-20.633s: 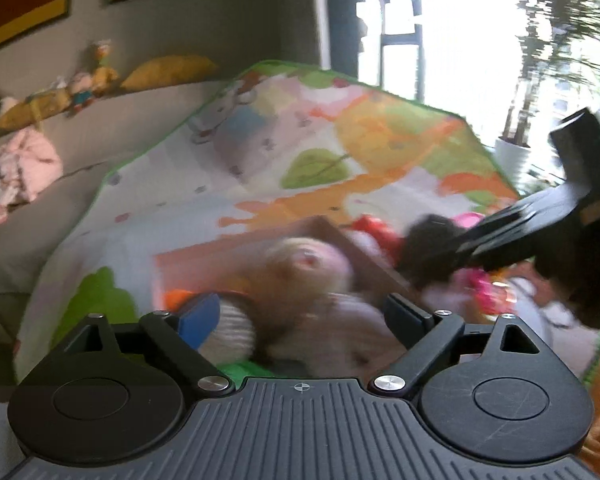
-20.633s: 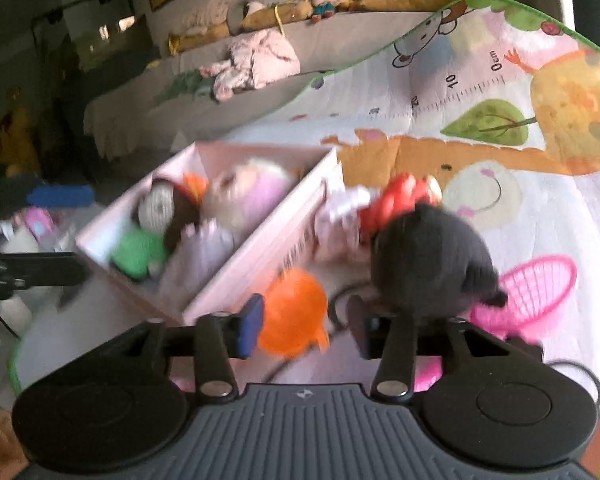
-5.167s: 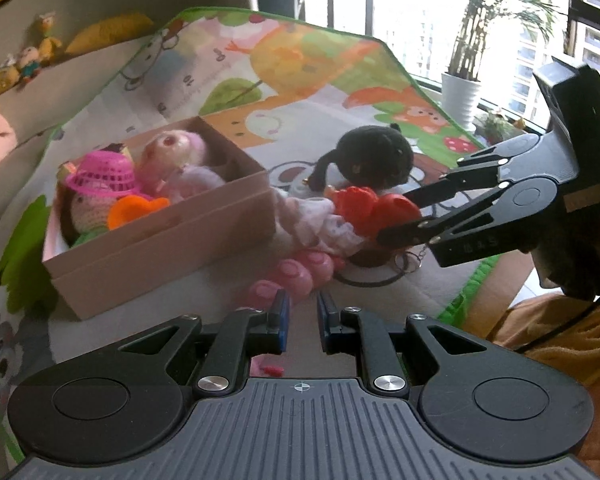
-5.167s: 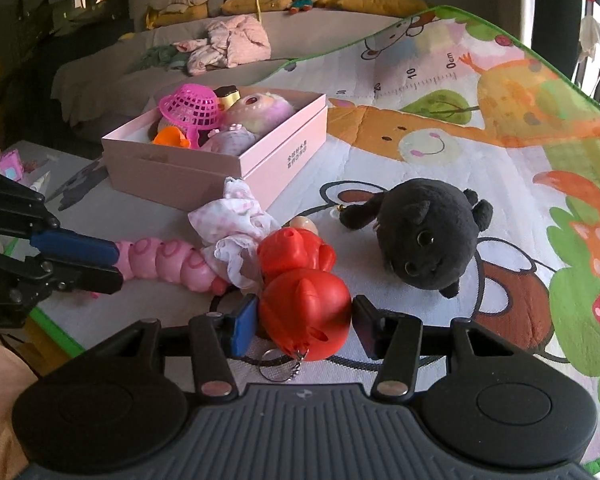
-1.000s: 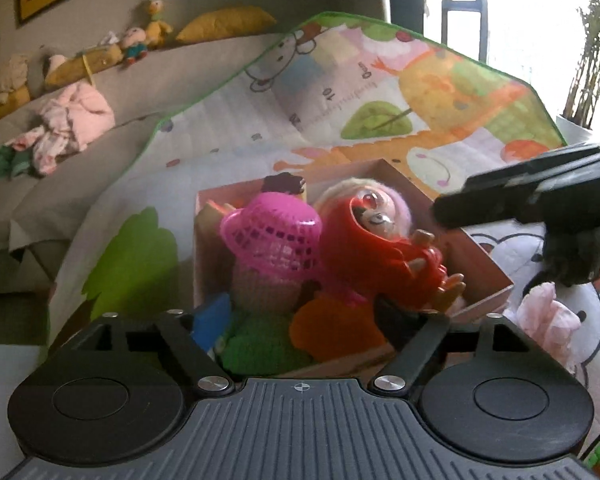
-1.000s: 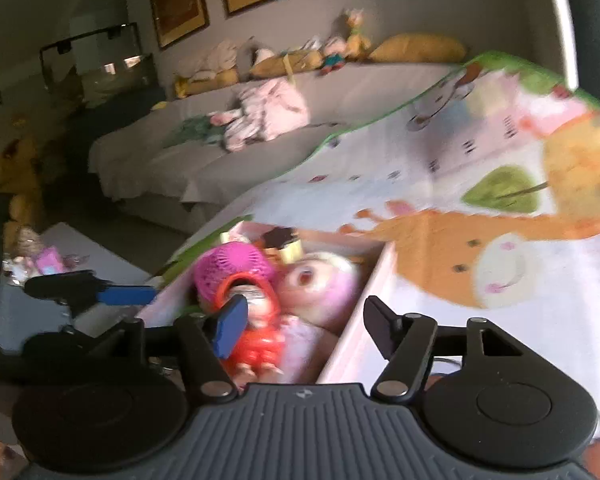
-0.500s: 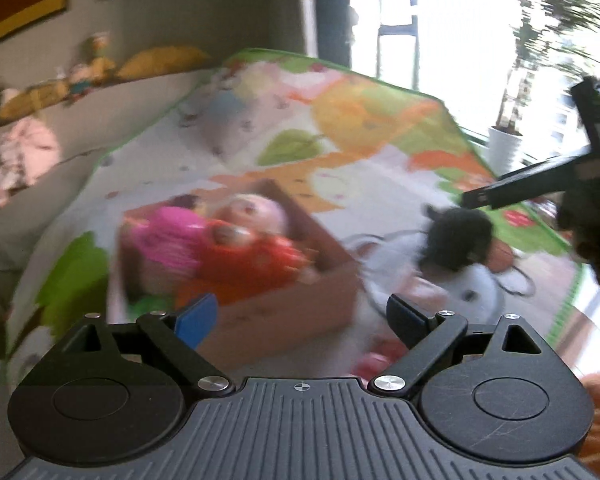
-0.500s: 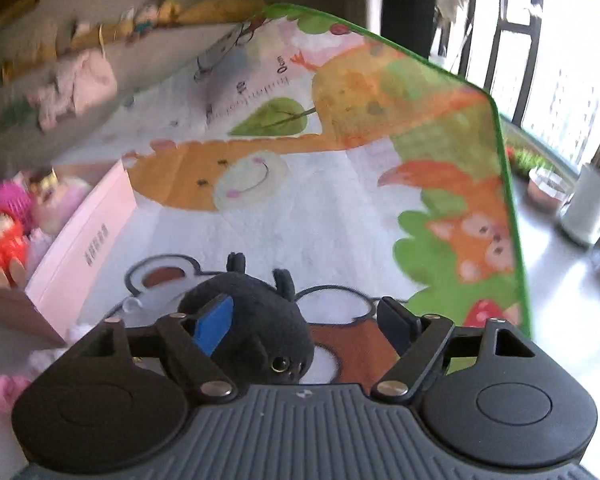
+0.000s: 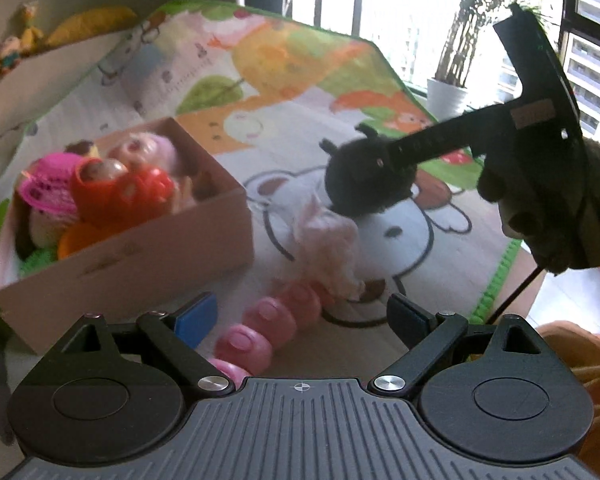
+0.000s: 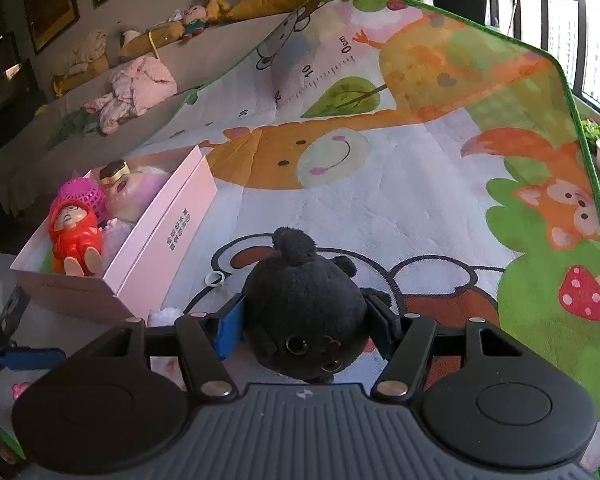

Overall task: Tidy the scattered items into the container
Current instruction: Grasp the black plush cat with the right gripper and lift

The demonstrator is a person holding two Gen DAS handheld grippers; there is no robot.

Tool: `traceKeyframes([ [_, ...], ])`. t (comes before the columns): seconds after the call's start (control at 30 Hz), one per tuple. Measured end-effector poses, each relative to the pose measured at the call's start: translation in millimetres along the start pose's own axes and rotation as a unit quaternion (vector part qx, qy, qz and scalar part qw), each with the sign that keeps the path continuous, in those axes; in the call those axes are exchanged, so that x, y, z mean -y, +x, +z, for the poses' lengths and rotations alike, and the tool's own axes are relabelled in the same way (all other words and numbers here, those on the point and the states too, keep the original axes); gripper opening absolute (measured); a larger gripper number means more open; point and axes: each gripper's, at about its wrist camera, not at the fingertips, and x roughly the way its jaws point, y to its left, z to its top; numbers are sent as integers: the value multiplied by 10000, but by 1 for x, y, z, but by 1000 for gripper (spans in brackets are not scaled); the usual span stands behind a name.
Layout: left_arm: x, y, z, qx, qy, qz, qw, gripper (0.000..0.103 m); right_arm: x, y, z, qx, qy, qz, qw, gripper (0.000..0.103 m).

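Observation:
A pink box (image 10: 172, 236) (image 9: 148, 252) on the play mat holds a red doll (image 10: 74, 236) (image 9: 132, 192), a pink mesh basket (image 10: 80, 194) and other toys. A black plush toy (image 10: 304, 300) (image 9: 364, 180) lies on the mat right of the box. My right gripper (image 10: 304, 330) has its jaws on both sides of the plush, touching it. My left gripper (image 9: 300, 314) is open and empty, low over a pink segmented toy (image 9: 268, 320) and a white frilly cloth (image 9: 332, 244).
The colourful mat (image 10: 400, 152) ends in a green edge on the right (image 9: 496, 276). A sofa with a pink garment (image 10: 136, 88) and stuffed toys lies behind. A small white ring (image 10: 215, 279) lies by the box. A potted plant (image 9: 446, 96) stands by the window.
The right gripper let go of the red doll in the box, swung right and closed in around the black plush. The left gripper moved from the box to above the pink segmented toy.

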Motion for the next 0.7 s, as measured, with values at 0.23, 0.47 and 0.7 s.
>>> traceKeyframes([
  [0.23, 7, -3, -8, -216, 362, 147, 9990, 95, 1, -1, -3, 97, 22, -131, 9999, 66],
  [0.47, 8, -16, -17, -415, 470, 424, 9971, 95, 4, -3, -1, 138, 92, -213, 9996, 69],
  [0.7, -3, -49, -21, -561, 442, 718, 9949, 95, 8, 3, -9, 213, 68, -179, 9996, 74],
])
